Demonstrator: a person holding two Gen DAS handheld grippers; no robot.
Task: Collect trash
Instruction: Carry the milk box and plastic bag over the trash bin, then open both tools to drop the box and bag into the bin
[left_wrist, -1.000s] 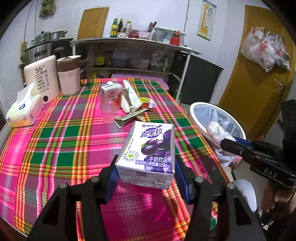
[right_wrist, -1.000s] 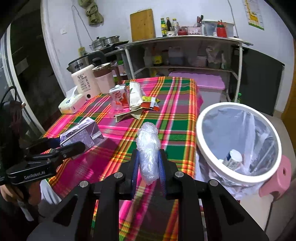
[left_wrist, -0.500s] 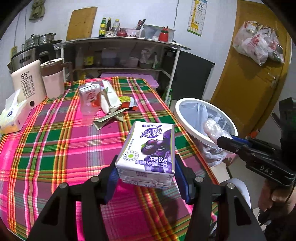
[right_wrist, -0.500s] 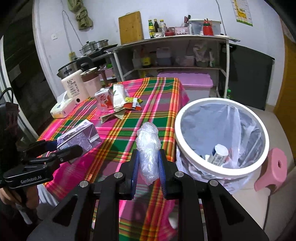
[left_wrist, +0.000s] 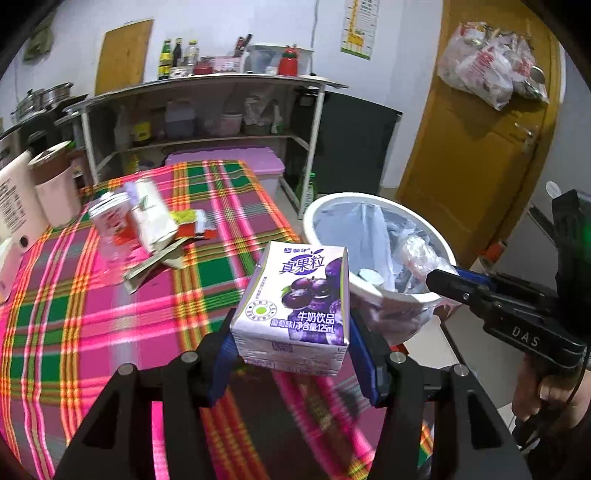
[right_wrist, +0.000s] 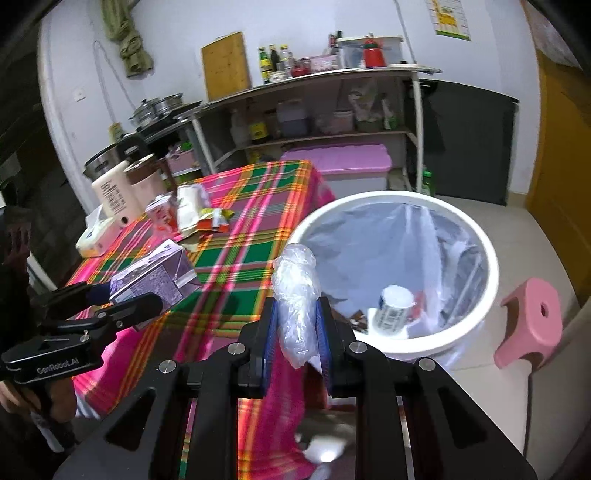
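Observation:
My left gripper (left_wrist: 293, 349) is shut on a purple grape milk carton (left_wrist: 295, 306), held above the plaid table's right edge; the carton also shows in the right wrist view (right_wrist: 155, 275). My right gripper (right_wrist: 295, 338) is shut on a crumpled clear plastic wrap (right_wrist: 297, 295), held beside the rim of the white trash bin (right_wrist: 480, 240). In the left wrist view the wrap (left_wrist: 421, 254) sits over the bin (left_wrist: 317, 218). The bin has a clear liner and holds a white bottle (right_wrist: 393, 308).
More trash lies mid-table: a red-white carton (left_wrist: 110, 218), a white bag (left_wrist: 153, 216) and wrappers (left_wrist: 192, 225). A kettle and cup (left_wrist: 55, 184) stand at the far left. A pink stool (right_wrist: 532, 325) is right of the bin. Shelves stand behind.
Both grippers have moved right toward the bin with their loads. The bin is nearer and larger in both views. Both grips are unchanged.

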